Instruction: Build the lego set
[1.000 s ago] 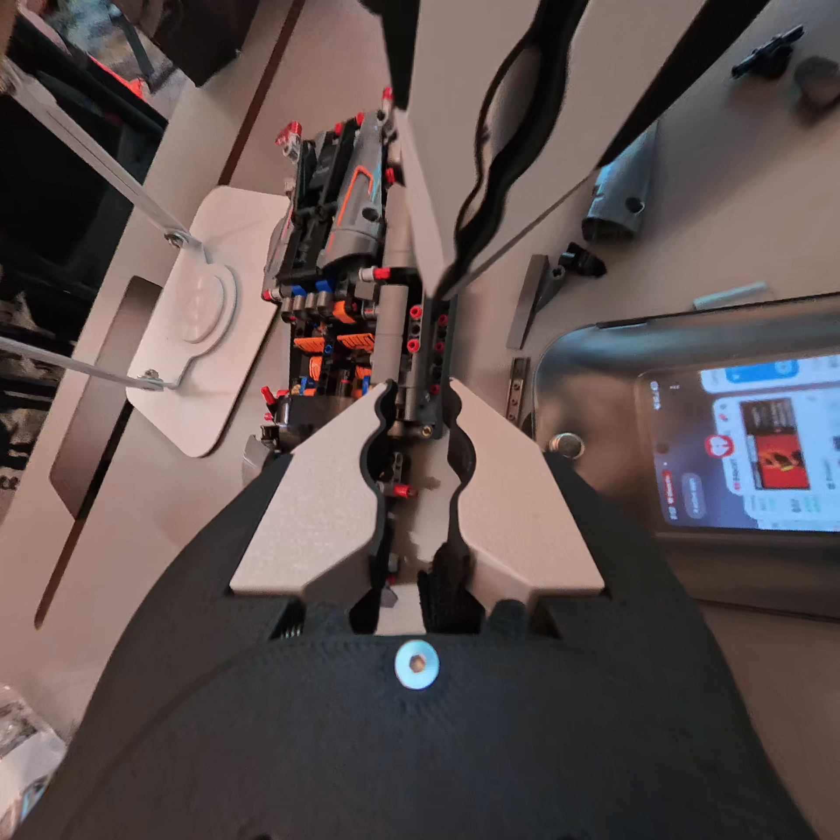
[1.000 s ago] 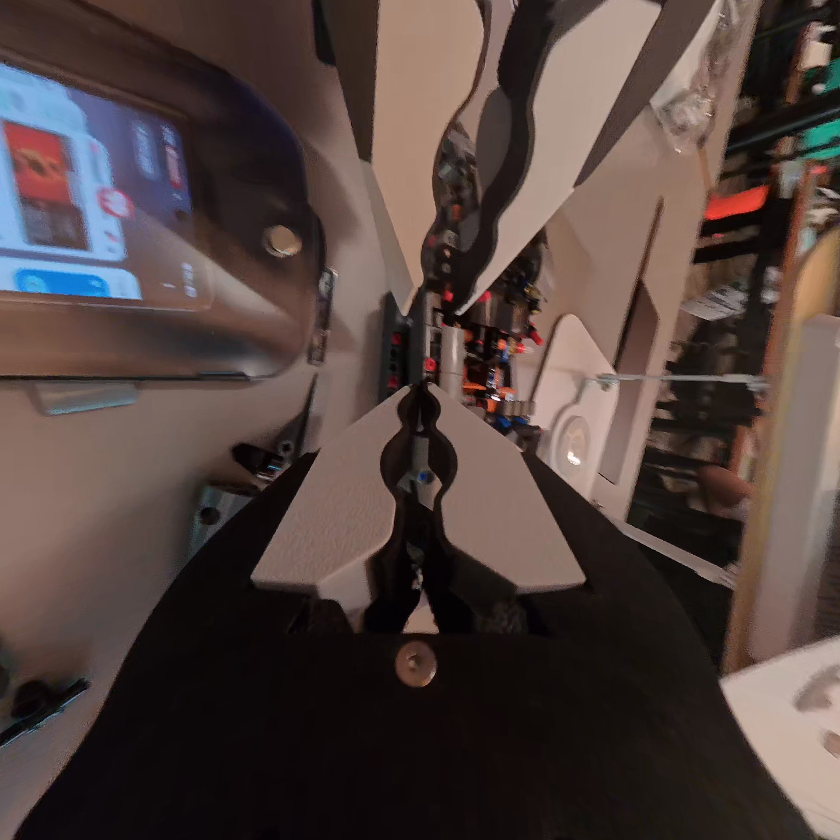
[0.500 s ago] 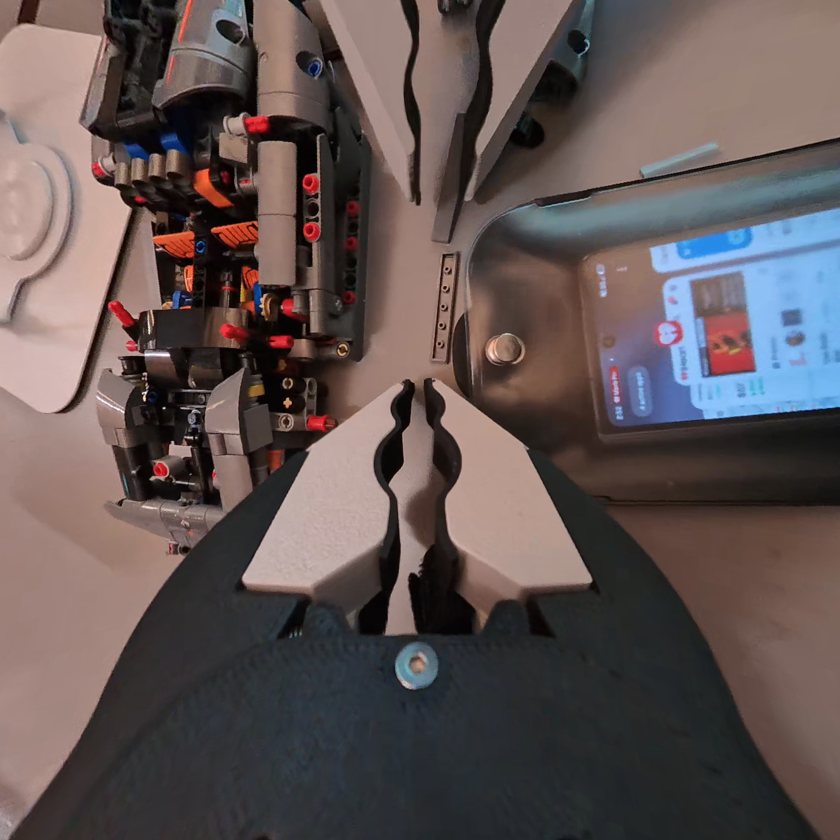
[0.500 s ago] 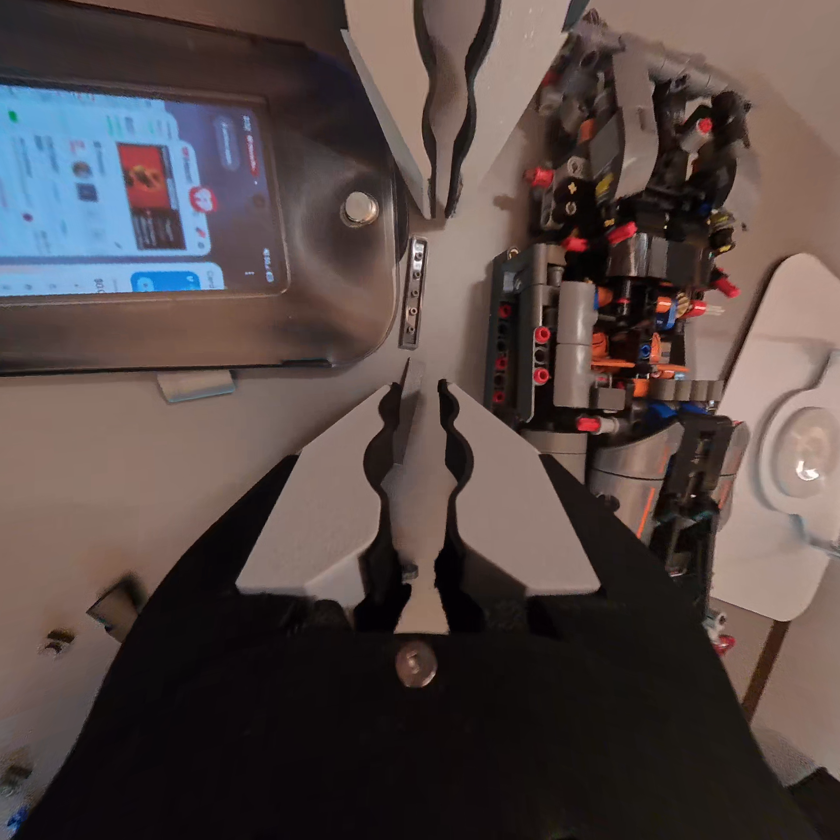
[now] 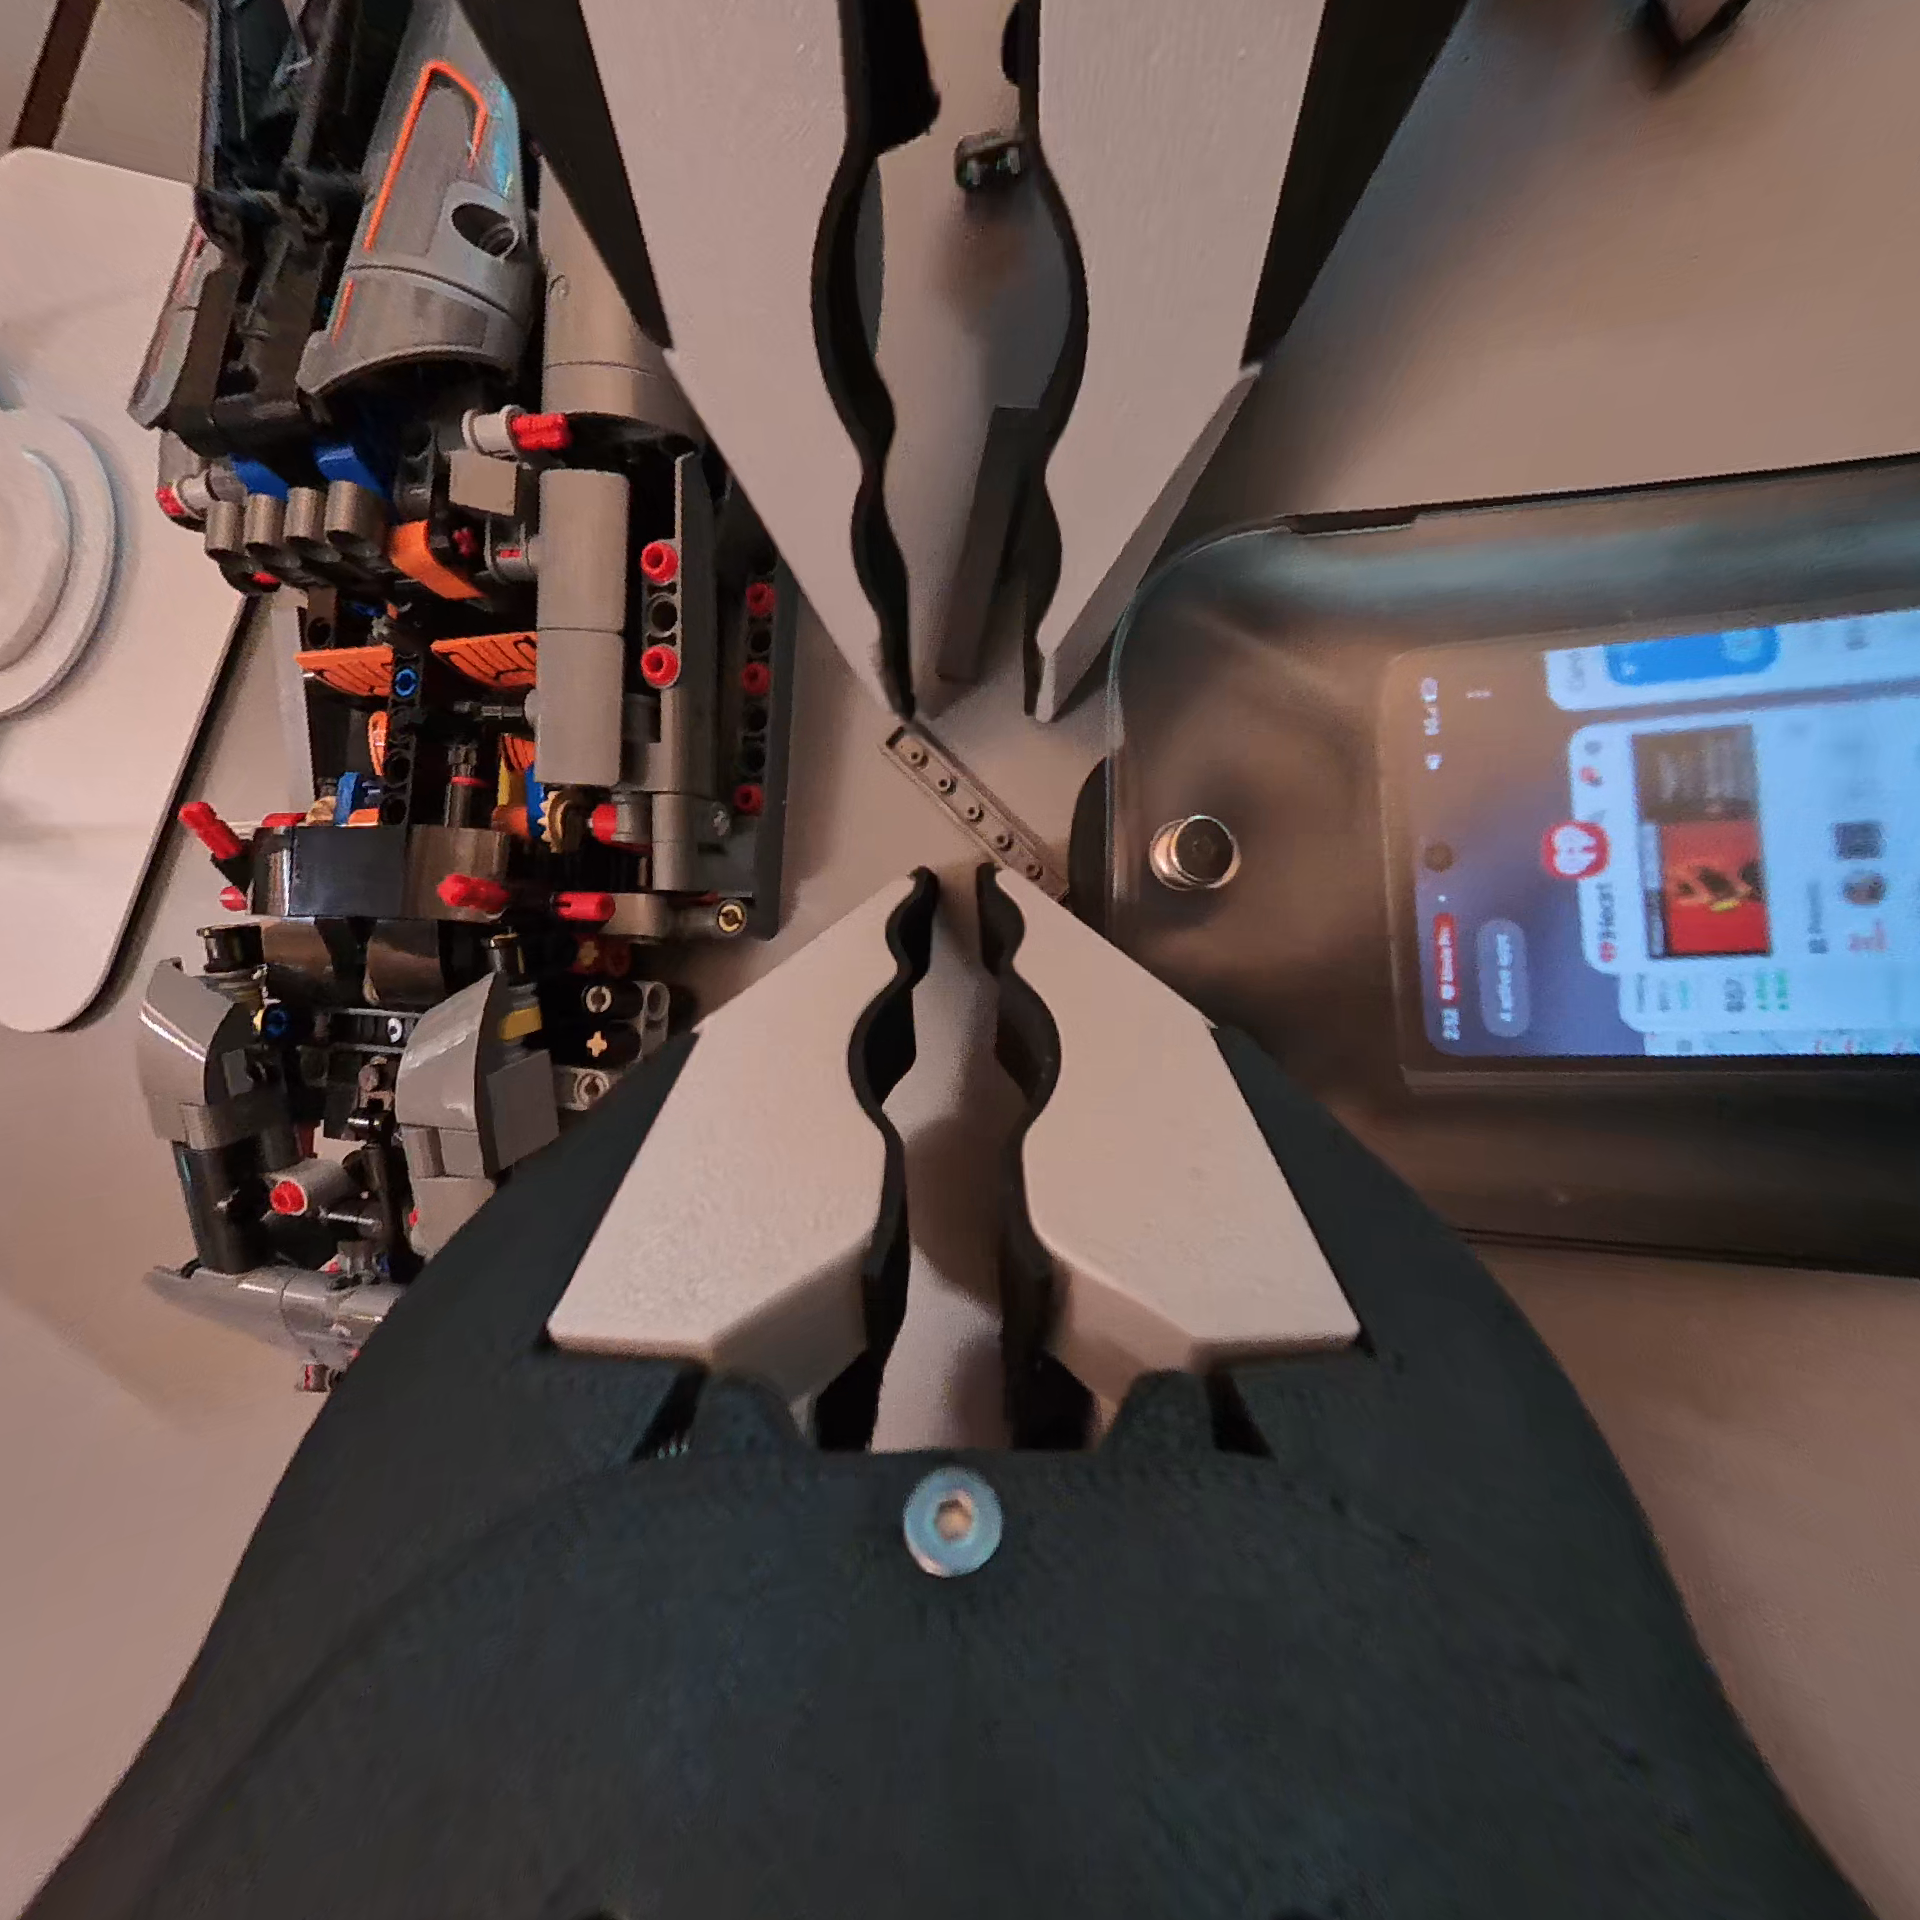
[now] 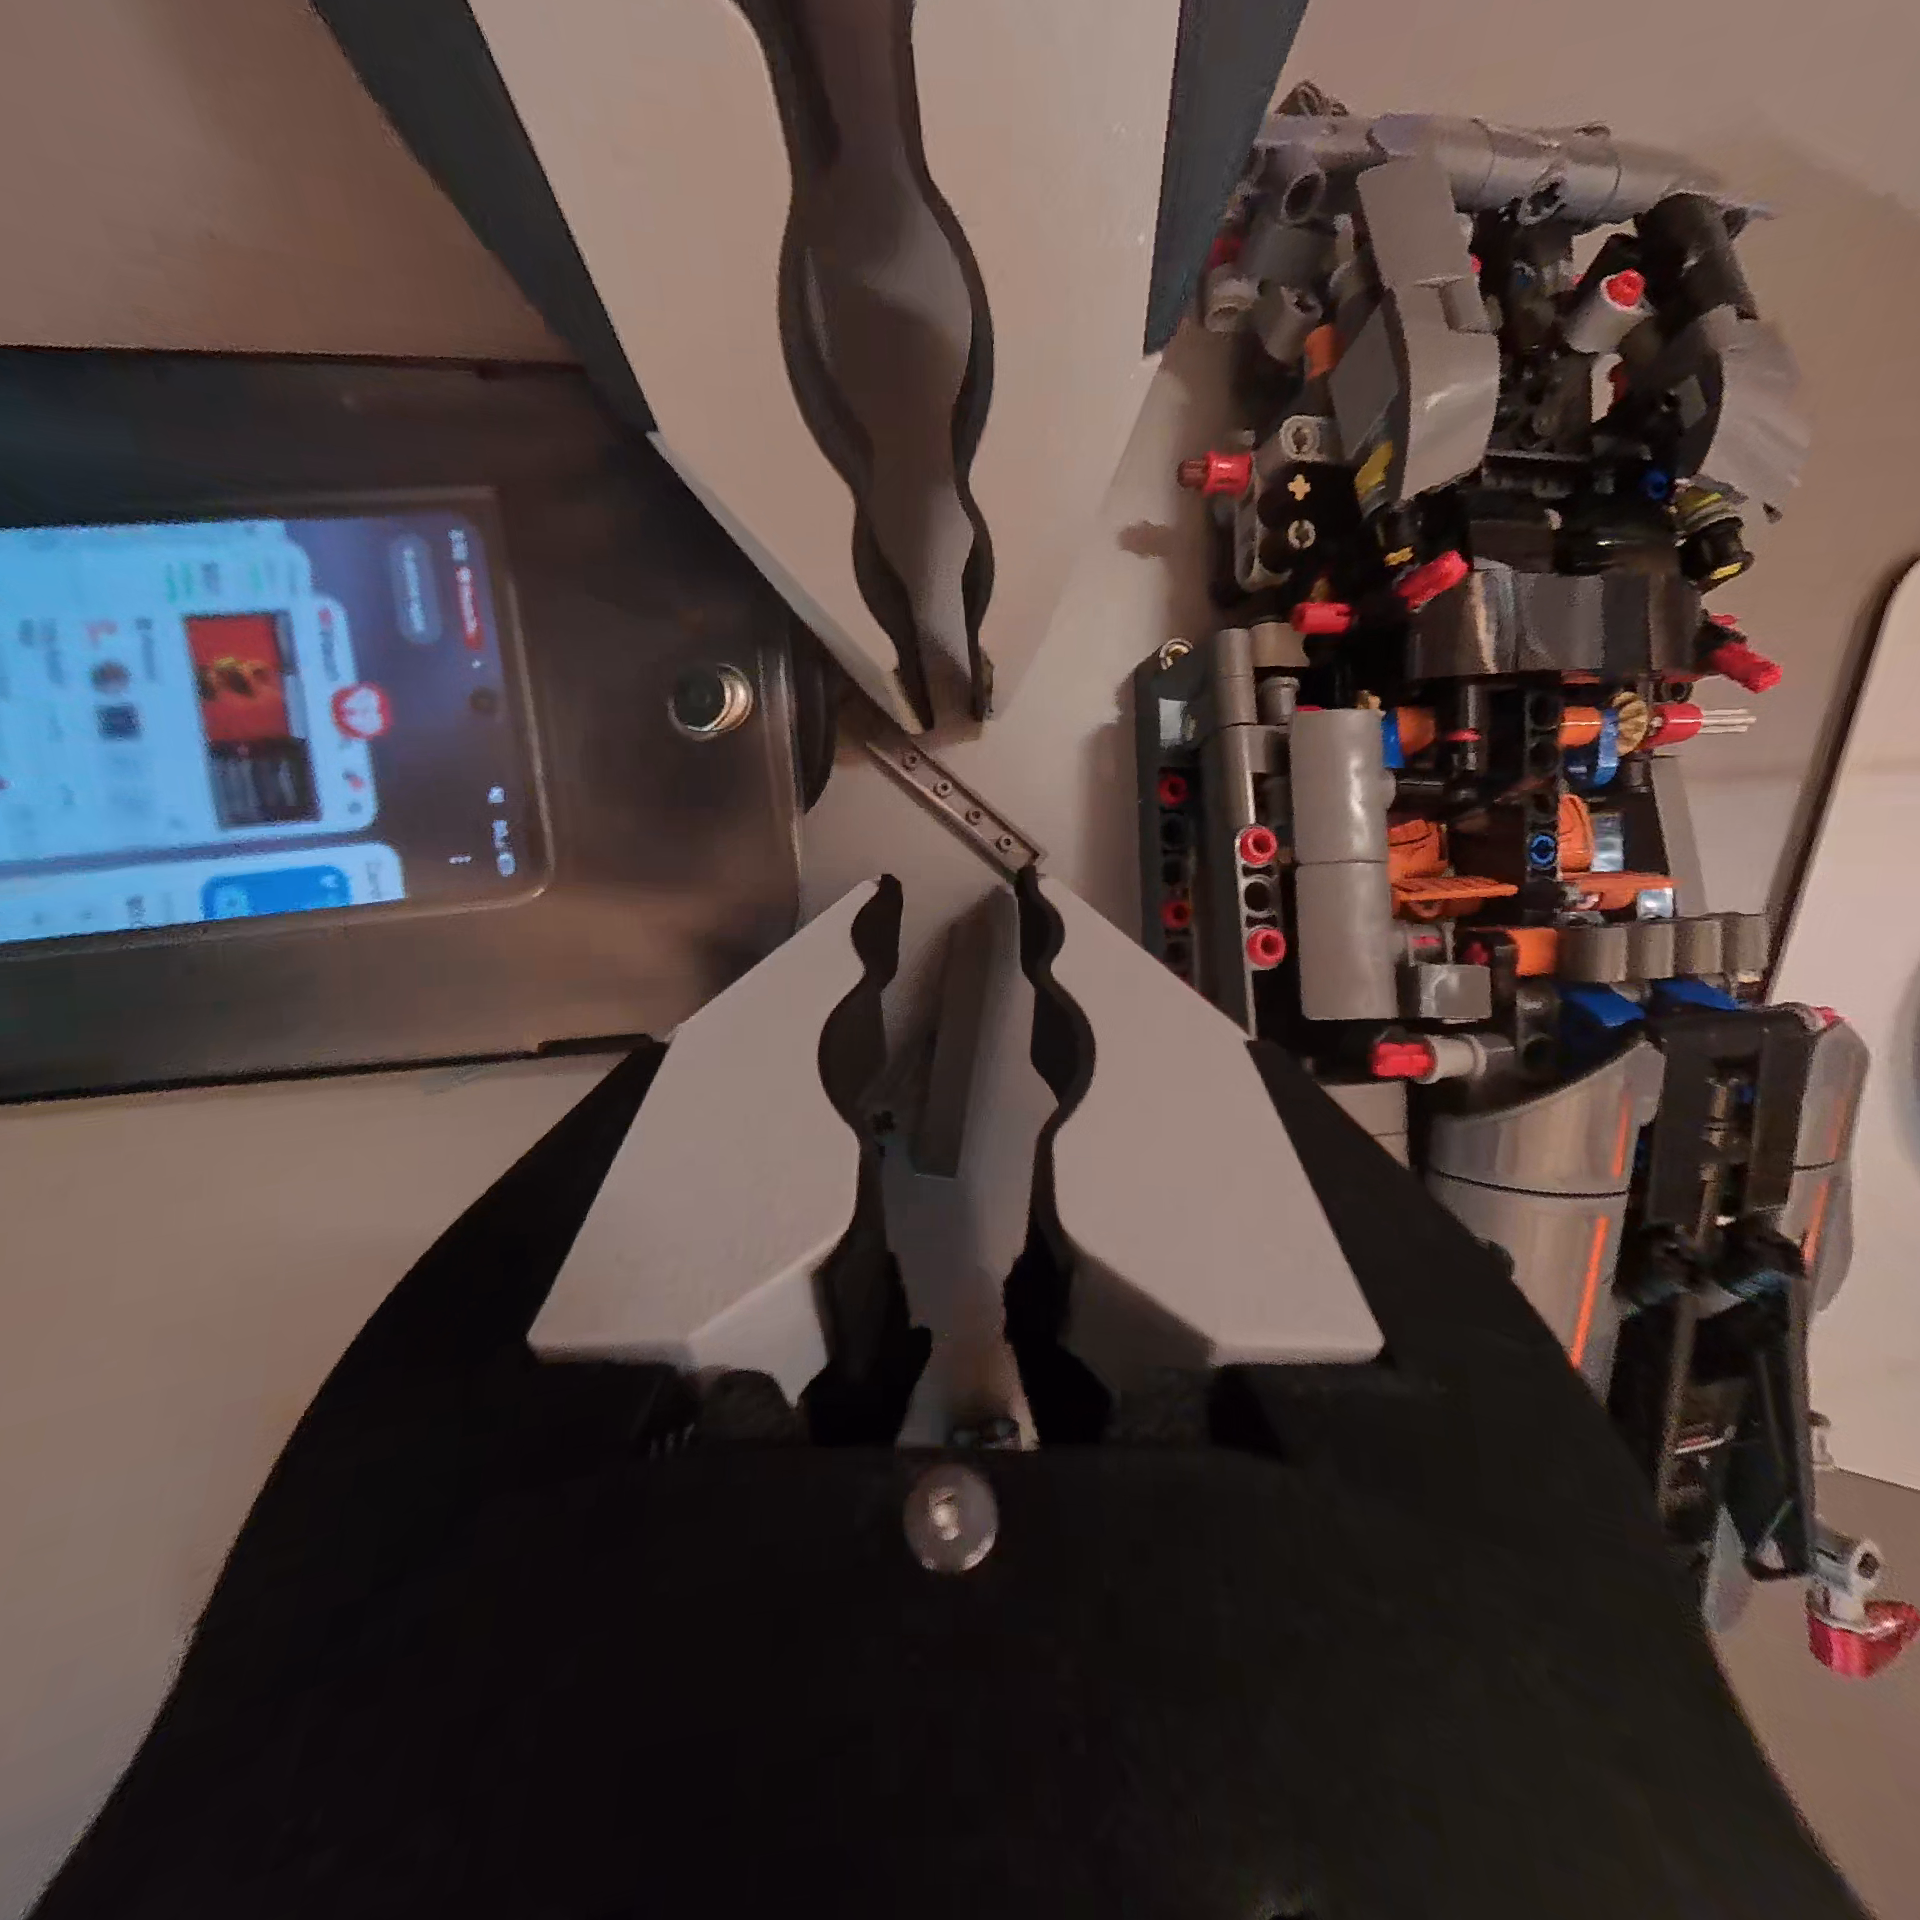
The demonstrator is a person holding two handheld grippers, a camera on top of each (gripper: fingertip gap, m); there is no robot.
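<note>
Both grippers' fingers apart w/ nothing gripped: left gripper [image 5: 951,883] & right gripper [image 6: 956,883] flank holed grey beam [image 5: 971,810], beside lego model [image 5: 499,727].

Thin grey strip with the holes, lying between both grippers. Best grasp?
Take the strip across its narrow width, near the middle, coming straight down from above. It lies flat and diagonal on the table, so turn the fingers square to its long edges. One end sits against the phone stand and the lego model is close on the other side, so the middle looks clearest.
</note>
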